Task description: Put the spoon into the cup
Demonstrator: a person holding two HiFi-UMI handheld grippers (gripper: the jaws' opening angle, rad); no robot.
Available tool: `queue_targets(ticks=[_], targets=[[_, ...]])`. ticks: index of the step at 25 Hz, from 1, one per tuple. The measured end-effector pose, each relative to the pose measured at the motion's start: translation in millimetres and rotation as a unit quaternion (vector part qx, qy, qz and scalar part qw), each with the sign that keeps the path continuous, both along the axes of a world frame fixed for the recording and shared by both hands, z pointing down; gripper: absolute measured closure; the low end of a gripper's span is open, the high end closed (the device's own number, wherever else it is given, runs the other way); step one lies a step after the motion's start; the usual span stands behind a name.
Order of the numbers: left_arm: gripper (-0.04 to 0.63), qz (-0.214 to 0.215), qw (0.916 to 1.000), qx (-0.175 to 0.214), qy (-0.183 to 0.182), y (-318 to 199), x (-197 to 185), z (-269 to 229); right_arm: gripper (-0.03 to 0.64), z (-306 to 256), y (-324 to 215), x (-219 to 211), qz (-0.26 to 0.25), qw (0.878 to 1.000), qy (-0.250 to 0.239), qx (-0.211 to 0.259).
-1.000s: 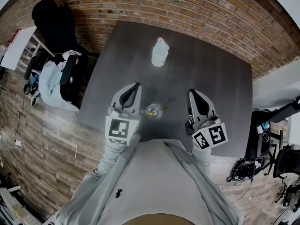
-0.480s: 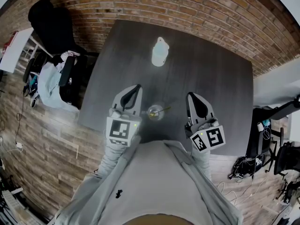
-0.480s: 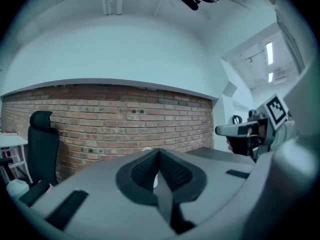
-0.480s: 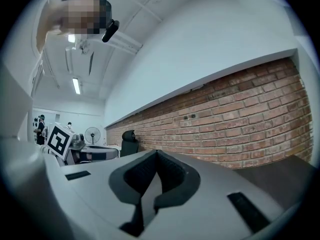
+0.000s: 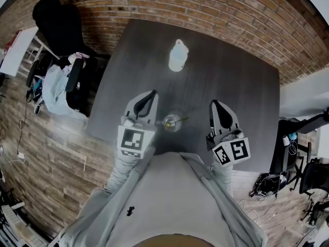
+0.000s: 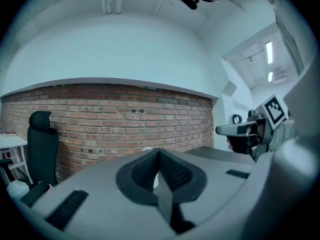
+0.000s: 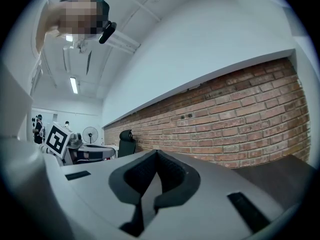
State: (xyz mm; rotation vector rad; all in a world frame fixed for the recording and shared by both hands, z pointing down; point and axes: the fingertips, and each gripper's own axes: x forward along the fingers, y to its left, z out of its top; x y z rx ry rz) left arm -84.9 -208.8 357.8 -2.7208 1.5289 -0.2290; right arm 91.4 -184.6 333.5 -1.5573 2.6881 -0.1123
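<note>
A dark table [image 5: 231,86] stands against a brick wall [image 5: 205,4], on a wood floor [image 5: 46,153]. Near the table's front edge stands a small clear cup [image 5: 171,122], and the spoon [image 5: 179,120] is in it; its handle leans out over the rim toward the right. In the head view the cup is small and shiny, so the bowl of the spoon cannot be made out. Neither gripper view shows the cup or the spoon: both look about level toward the wall, and each gripper's own body covers the low part of the picture.

The cup is between the two grippers and touches neither. The left gripper [image 5: 150,95] is just beside it on the left, its jaws closed together with nothing between them. The right gripper [image 5: 215,106] is a little farther off on the right, its jaws closed and empty too.

Farther back on the table stands a white bottle [image 5: 178,55]. A black chair [image 5: 56,22] is left of the table.
</note>
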Motion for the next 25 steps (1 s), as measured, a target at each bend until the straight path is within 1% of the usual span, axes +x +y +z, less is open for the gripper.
queue_targets(ticks=[7,13,18,25], targets=[[0.576,-0.002,1.0000,0.000,0.000,0,0,-1,0.601,2,-2,0,-0.004,1.000,-0.012,-0.007],[0.576,-0.004,1.0000,-0.001,-0.002,2,-1,0,0.601,4,-1,0,0.000,1.000,-0.013,-0.007],[0.575,-0.006,1.0000,-0.002,-0.004,3,0,2,0.601,7,1,-3,-0.007,1.000,-0.004,-0.013],[0.577,-0.011,0.9999,-0.001,-0.009,5,-4,2,0.600,11,3,-6,-0.013,1.000,-0.011,-0.015]])
